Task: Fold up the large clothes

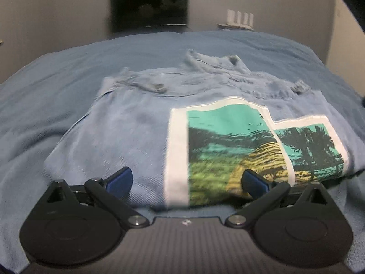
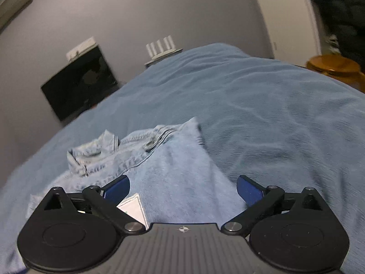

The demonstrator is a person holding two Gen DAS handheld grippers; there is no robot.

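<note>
A light-blue denim garment (image 1: 136,123) lies folded on the blue bedspread (image 1: 68,68), its waistband and belt loops at the far side. A printed patch (image 1: 239,146) with palm trees, teal sky and a white border shows on its right half. My left gripper (image 1: 187,182) hovers over the near edge of the garment, open, with nothing pinched between the blue pads. In the right wrist view the same garment (image 2: 173,171) lies under my right gripper (image 2: 183,189), which is also open and holds nothing. A white corner of the patch (image 2: 132,207) peeks beside its left finger.
The bedspread (image 2: 273,118) stretches wide to the right of the garment. A dark screen (image 1: 149,8) stands against the grey wall beyond the bed, with a white ribbed object (image 1: 239,18) beside it. An amber-brown object (image 2: 335,66) sits past the bed's far right edge.
</note>
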